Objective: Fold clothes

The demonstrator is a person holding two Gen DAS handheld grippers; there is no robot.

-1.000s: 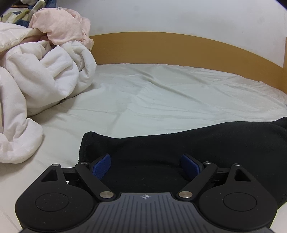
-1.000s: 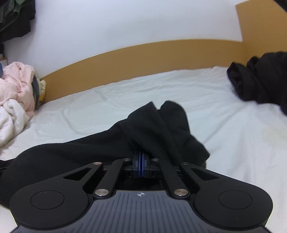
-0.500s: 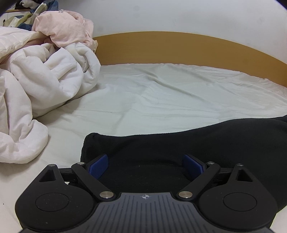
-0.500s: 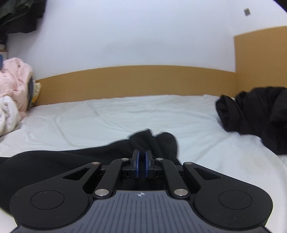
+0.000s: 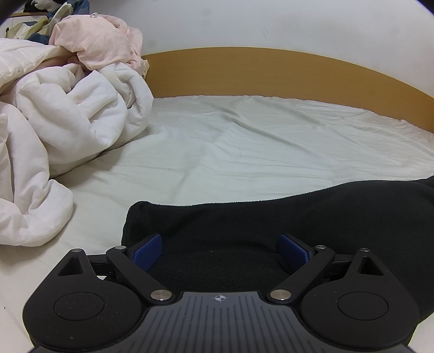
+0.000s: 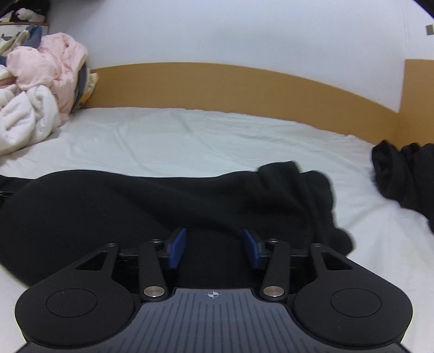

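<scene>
On white-sheeted bed (image 6: 217, 135), long black fleece garment (image 6: 135, 206) lying flat at 6 o'clock, bunched end toward 3 o'clock. Right gripper (image 6: 214, 245), clamped on fabric a second ago, now spreading wide, letting go. Left gripper (image 5: 221, 251) staying spread over garment's 9 o'clock end. Fold apparently being laid down.

Black garment (image 5: 284, 217) plain, no pattern. Bed sheet (image 5: 244, 152) white. Duvet (image 5: 62, 127) off-white, pink cloth (image 5: 100, 40) on top of it. Board (image 5: 271, 73) tan wood, wall (image 6: 230, 30) white. Second dark heap (image 6: 404, 173) black. Gripper pads (image 6: 177, 247) blue (bodies black and dark grey, ribbed). Patterned fabric (image 5: 65, 10) blue and cream.
</scene>
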